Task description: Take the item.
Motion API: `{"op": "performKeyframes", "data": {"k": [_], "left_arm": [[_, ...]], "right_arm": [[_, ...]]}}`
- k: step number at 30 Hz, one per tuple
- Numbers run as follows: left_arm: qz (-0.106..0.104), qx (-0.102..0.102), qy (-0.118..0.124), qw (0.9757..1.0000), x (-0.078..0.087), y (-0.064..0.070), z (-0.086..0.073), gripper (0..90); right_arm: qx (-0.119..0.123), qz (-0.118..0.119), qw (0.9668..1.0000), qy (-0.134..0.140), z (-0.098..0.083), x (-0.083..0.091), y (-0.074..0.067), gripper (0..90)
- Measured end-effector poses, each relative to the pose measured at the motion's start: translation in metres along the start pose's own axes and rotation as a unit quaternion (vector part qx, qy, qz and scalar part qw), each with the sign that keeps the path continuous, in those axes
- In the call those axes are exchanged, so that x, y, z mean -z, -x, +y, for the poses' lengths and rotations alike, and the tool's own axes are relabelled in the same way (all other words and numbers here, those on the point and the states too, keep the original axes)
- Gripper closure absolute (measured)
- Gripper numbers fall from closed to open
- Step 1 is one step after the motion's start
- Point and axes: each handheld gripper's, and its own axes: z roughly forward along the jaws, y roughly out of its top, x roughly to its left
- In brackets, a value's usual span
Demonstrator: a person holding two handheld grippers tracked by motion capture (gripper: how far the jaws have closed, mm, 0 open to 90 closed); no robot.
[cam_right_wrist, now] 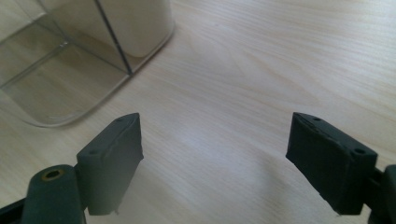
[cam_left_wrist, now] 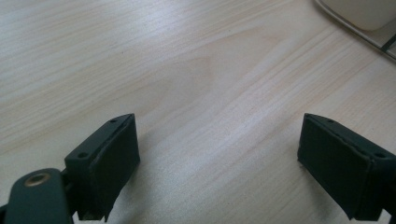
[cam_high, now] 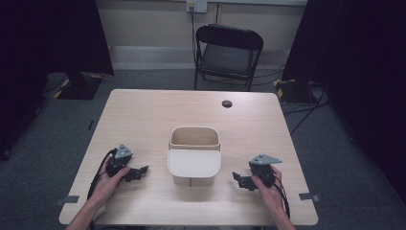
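The beige bin (cam_high: 194,154) sits at table (cam_high: 143,115) centre, its clear lid (cam_right_wrist: 56,88) hinged open. Left gripper (cam_high: 136,173) rests at its eight o'clock, right gripper (cam_high: 239,180) at four o'clock; both have jaws spread wide, holding nothing

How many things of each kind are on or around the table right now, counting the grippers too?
Handheld grippers: 2, the left gripper and the right gripper, both with jaws apart over bare wood.
Beige bins with a clear lid part: 1, the bin mid-table.
Wooden tables: 1, the table.
Black folding chairs: 1, the chair behind the table.
Total: 5
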Motion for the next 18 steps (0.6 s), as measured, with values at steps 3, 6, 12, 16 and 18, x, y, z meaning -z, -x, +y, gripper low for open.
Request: {"op": "performKeyframes", "data": {"k": [3, 6, 12, 16, 18], "left_arm": [[0.000, 0.000, 0.000, 1.0000, 0.000, 0.000, 0.000, 12.0], [0.000, -0.001, 0.000, 1.0000, 0.000, 0.000, 0.000, 11.9], [0.000, 0.000, 0.000, 1.0000, 0.000, 0.000, 0.000, 12.0], [0.000, -0.001, -0.001, 1.0000, 0.000, 0.000, 0.000, 11.9], [0.000, -0.001, -0.001, 1.0000, 0.000, 0.000, 0.000, 12.0]], "right_arm": [[0.002, 0.015, 0.9998, 0.011, 0.002, 0.004, -0.006, 18.5], [0.007, 0.030, 0.9993, 0.020, 0.004, 0.008, -0.012, 19.0], [0.013, 0.054, 0.9980, 0.030, 0.006, 0.010, -0.021, 21.0], [0.022, 0.068, 0.9967, 0.039, 0.008, 0.012, -0.029, 21.2], [0.026, 0.079, 0.9953, 0.049, 0.010, 0.015, -0.035, 20.1]]}}
